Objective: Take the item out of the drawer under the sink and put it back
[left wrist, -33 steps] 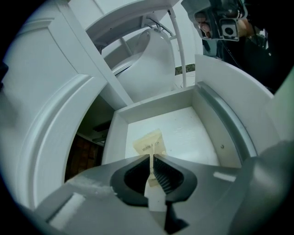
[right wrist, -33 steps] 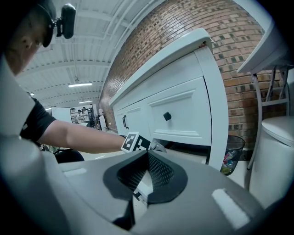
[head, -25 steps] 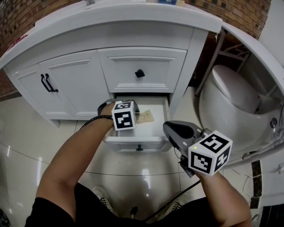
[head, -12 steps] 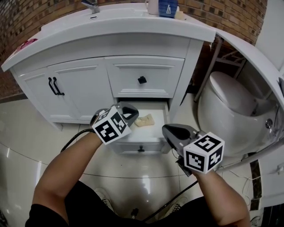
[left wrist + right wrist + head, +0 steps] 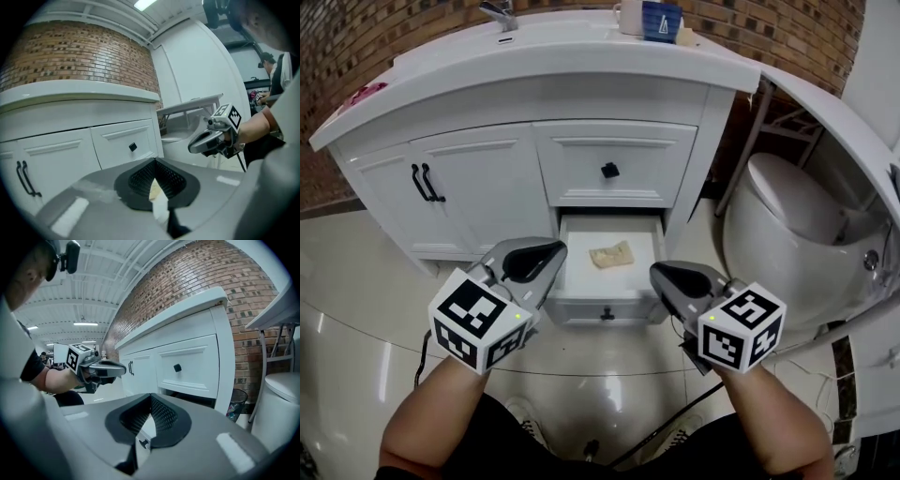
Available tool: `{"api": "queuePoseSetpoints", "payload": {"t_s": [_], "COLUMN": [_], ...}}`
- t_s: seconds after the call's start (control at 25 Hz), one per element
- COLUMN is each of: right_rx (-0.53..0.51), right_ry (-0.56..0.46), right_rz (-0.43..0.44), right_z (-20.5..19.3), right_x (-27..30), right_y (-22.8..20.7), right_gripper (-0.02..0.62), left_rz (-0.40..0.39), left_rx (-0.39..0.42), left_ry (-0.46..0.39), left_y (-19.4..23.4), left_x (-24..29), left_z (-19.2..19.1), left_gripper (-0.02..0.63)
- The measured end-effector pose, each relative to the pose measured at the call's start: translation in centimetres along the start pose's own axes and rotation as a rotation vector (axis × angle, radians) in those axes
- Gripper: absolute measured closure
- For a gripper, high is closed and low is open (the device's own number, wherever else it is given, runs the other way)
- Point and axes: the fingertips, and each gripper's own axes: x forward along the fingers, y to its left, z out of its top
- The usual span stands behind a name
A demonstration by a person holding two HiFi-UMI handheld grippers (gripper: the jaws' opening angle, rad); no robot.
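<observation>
The low drawer [image 5: 606, 302] under the sink stands pulled open. A beige, crumpled item [image 5: 611, 254] lies on its white bottom, towards the back. My left gripper [image 5: 546, 253] hovers just outside the drawer's left front corner, jaws shut and holding nothing. My right gripper [image 5: 664, 274] hangs at the drawer's right front corner, also shut and empty. In the left gripper view my own jaws [image 5: 154, 161] meet at the tips, with the right gripper [image 5: 193, 147] across from them. In the right gripper view the jaws [image 5: 151, 397] are closed and the left gripper [image 5: 121, 367] shows at left.
A shut drawer with a black knob [image 5: 608, 170] sits above the open one. Cabinet doors with black handles [image 5: 424, 183] stand to the left. A white toilet [image 5: 787, 216] is close on the right. Cups [image 5: 656, 19] and a faucet [image 5: 500, 13] are on the counter. Glossy floor tiles lie below.
My left gripper has pulled back out of the drawer, down and to the left, leaving the beige item inside. The right gripper has hardly moved.
</observation>
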Motion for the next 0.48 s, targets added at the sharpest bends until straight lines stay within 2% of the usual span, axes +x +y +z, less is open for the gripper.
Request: {"api": "queuePoseSetpoints", "payload": {"t_s": [0.12,0.32,0.48], "right_rx": [0.01,0.031,0.032], "right_ry": [0.01,0.056,0.068], "right_rz": [-0.009,-0.013,-0.011], "right_z": [-0.5,-2.0,-2.3], "right_x": [0.1,0.5,0.8], "right_y": [-0.2,-0.5,-0.4], "right_gripper": [0.588,0.588,0.588], "left_rz": [-0.003,-0.058,-0.072], "left_rx": [-0.065,-0.208,-0.22], "left_ry": [-0.022,0.042,0.029], "left_y": [-0.6,-1.4,-1.6], "left_x": [-0.5,0.7,0.7], "left_z": [-2.1,-6.5,-6.6], "left_gripper": [0.6,0.6,0.6]}}
